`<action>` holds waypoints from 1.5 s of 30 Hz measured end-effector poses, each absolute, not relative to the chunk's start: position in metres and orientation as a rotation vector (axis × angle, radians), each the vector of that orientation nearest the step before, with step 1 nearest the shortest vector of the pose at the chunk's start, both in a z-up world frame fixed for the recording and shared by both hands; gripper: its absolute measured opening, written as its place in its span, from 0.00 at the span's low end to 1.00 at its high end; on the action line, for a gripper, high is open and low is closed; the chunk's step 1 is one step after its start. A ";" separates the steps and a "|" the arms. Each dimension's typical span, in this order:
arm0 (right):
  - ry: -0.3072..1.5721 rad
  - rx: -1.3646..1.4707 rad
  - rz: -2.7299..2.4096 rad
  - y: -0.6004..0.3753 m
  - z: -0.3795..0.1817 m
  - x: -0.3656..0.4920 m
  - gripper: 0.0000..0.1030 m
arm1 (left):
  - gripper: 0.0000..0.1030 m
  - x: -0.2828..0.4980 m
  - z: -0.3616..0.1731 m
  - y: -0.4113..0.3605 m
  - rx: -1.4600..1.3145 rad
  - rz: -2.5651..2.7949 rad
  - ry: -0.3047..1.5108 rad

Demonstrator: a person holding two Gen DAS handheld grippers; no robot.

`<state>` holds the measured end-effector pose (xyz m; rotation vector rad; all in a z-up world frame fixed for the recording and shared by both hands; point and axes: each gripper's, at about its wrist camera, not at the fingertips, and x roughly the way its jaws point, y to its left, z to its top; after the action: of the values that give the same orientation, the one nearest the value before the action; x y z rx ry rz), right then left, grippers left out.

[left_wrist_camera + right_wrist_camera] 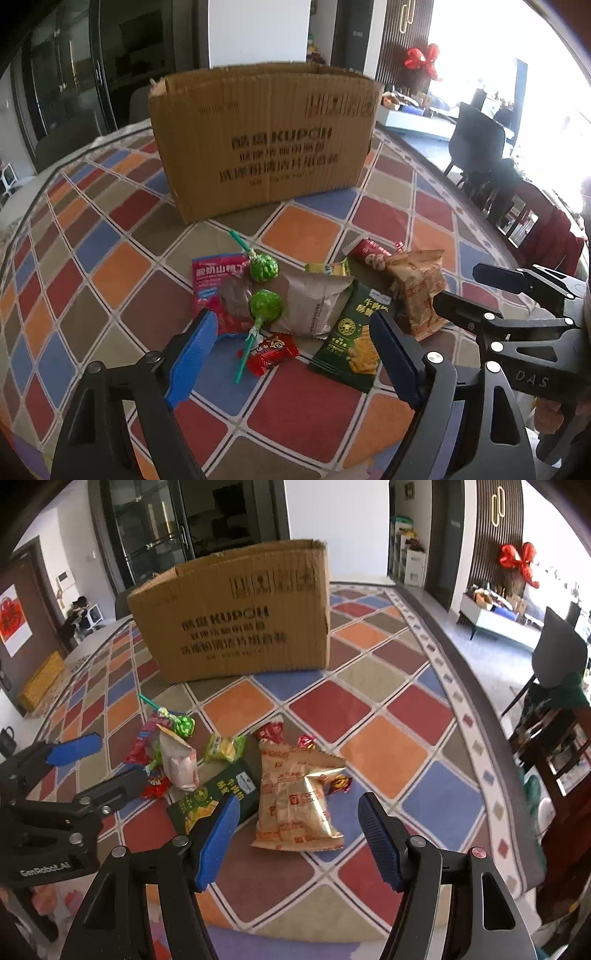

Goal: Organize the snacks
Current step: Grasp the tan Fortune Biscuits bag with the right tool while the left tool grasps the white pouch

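Note:
A pile of snacks lies on a patchwork cloth in front of a cardboard box [264, 140], also in the right wrist view [236, 616]. The pile holds two green lollipops [266, 304], a pink packet [218, 291], a grey pouch [314, 302], a small red candy [271, 350], a dark green packet [354, 339] [218, 797] and a tan biscuit bag [417, 291] [295, 797]. My left gripper [295, 350] is open, just above the near lollipop and red candy. My right gripper [299, 834] is open, above the tan bag's near end. Both are empty.
The table's right edge [461, 686] curves away, with dark chairs [554, 657] beyond it. A small yellow-green packet [225, 747] and red-wrapped candies [271, 733] lie behind the pile. The other gripper shows at each view's side [517, 295] [74, 768].

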<state>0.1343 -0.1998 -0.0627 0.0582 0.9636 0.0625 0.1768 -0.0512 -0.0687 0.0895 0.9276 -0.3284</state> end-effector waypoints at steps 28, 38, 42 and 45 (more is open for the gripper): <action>1.060 0.073 0.041 -0.189 -0.097 0.164 0.44 | 0.46 0.212 -0.099 -0.070 0.128 -0.341 0.960; 1.033 0.089 0.066 -0.188 -0.084 0.157 0.41 | 0.30 0.207 -0.092 -0.066 0.084 -0.365 0.948; 1.007 0.084 0.077 -0.186 -0.074 0.155 0.41 | 0.30 0.202 -0.083 -0.063 0.065 -0.372 0.926; 0.989 0.084 0.088 -0.184 -0.068 0.155 0.41 | 0.30 0.201 -0.077 -0.062 0.056 -0.369 0.912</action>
<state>0.1546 -0.1843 -0.0675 0.0839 0.9891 0.0883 0.2009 -0.0617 -0.0766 0.0565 0.9123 -0.3687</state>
